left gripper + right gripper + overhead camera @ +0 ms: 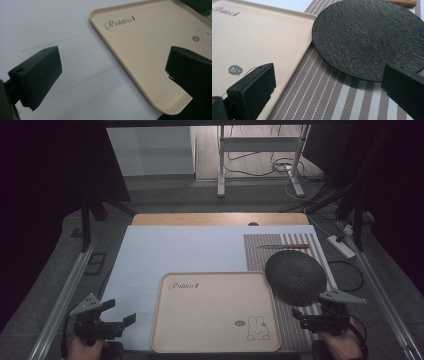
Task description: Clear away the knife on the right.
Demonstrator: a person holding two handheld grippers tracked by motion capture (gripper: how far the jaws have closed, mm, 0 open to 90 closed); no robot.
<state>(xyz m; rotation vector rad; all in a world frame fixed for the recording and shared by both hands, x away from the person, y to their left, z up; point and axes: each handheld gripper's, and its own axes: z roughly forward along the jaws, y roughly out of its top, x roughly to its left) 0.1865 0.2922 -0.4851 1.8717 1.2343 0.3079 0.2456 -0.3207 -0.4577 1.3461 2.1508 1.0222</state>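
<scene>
Left gripper (125, 316) jaws wide apart, holding nothing, hovering over white sheet (50, 22); beige tray (150, 50) just ahead, its near corner by one jaw. Right gripper (300, 316) also spread wide and empty, above striped mat (324, 95); black textured plate (372, 37) just ahead, tray edge beside. Knife (285, 246) beyond the plate.

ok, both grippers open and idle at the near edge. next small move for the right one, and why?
Probably ease the right gripper forward toward the near rim of the black plate. Its jaws stand open and empty, and in the right gripper view the plate lies just ahead on the striped mat, beside the beige tray, nearer than the knife.
</scene>
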